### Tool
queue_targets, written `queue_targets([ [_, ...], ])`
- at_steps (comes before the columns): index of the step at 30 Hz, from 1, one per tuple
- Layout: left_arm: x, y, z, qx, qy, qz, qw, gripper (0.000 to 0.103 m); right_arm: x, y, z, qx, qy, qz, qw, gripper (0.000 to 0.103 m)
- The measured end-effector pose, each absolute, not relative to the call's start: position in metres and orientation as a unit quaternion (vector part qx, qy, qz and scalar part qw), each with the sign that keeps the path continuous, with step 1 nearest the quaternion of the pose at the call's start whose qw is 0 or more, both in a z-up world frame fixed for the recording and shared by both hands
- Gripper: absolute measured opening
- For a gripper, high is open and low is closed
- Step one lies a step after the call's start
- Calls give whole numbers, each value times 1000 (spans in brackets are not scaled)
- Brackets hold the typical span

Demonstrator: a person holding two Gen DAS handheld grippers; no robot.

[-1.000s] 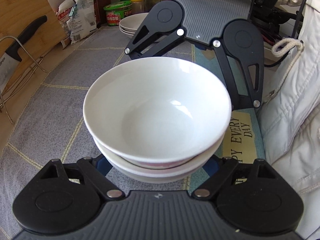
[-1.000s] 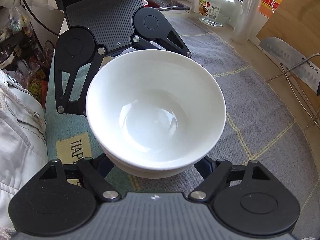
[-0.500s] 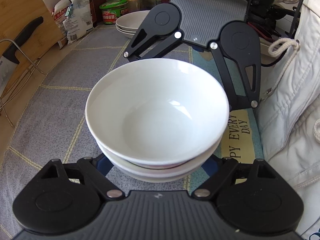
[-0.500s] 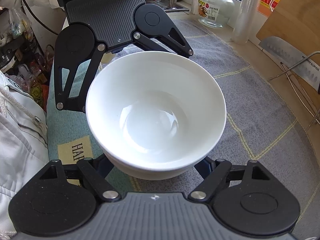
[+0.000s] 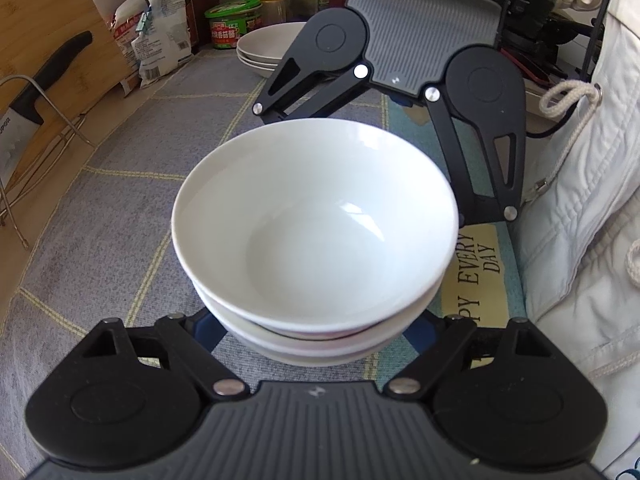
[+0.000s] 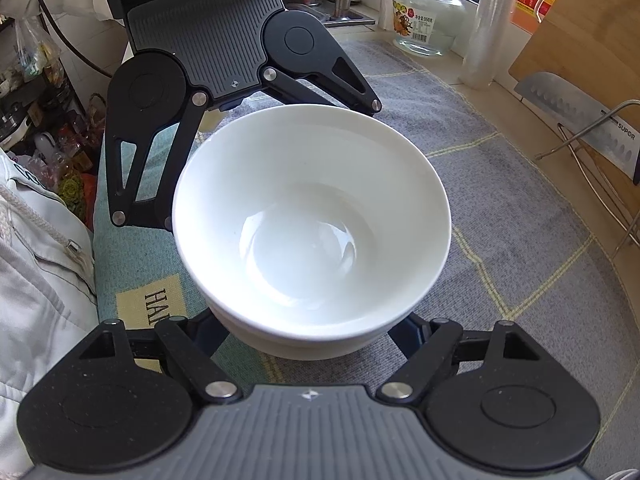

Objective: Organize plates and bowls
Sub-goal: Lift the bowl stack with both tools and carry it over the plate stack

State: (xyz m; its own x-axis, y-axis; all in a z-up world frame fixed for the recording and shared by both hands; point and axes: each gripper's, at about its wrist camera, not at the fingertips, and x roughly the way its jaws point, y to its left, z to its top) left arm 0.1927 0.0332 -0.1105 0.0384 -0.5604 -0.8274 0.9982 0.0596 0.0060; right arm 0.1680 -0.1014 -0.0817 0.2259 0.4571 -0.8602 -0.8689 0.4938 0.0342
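Note:
A stack of white bowls [image 5: 316, 232] sits nested on the grey cloth, filling the middle of both views [image 6: 312, 224]. My left gripper [image 5: 312, 340] reaches under the stack's near side, its two blue fingers [image 5: 206, 334] lying against the flanks of the lowest bowl. From the opposite side my right gripper [image 6: 310, 336] does the same, its fingers [image 6: 404, 330] snug on the lowest bowl. The two grippers face each other across the stack. All fingertips are hidden under the bowls. A pile of shallow white plates [image 5: 262, 46] stands at the back.
A knife on a wire rack [image 5: 24, 116] and a wooden board [image 5: 52, 20] stand left; bags and a green jar [image 5: 232, 26] are behind. A glass jar [image 6: 428, 20] and cleaver [image 6: 580, 120] line the wall. A person's white jacket [image 5: 580, 200] borders the lettered mat [image 5: 476, 268].

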Motion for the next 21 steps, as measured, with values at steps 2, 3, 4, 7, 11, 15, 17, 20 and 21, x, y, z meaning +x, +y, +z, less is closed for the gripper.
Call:
queue_targets([
  [2, 193, 33, -110, 325, 340, -605, 643, 88, 169, -101, -81, -237, 436, 445, 745, 86],
  [3, 192, 32, -110, 324, 341, -604, 643, 88, 169, -101, -81, -237, 437, 446, 744, 86],
  [4, 193, 33, -110, 324, 341, -604, 643, 88, 169, -102, -81, -237, 437, 447, 744, 86],
  [7, 192, 32, -110, 321, 344, -604, 644, 88, 169, -103, -80, -239, 437, 449, 742, 86],
  [11, 192, 30, -109, 320, 343, -602, 646, 88, 168, -107, -79, -240, 436, 452, 740, 86],
  [15, 190, 27, -106, 321, 340, -599, 650, 88, 167, -113, -76, -242, 433, 454, 741, 86],
  [17, 189, 23, -103, 320, 340, -598, 652, 88, 167, -117, -73, -242, 432, 455, 740, 86],
  [20, 187, 16, -99, 319, 337, -597, 655, 88, 164, -125, -69, -245, 428, 456, 741, 86],
  [21, 186, 13, -97, 318, 336, -597, 656, 88, 165, -129, -67, -245, 427, 456, 741, 86],
])
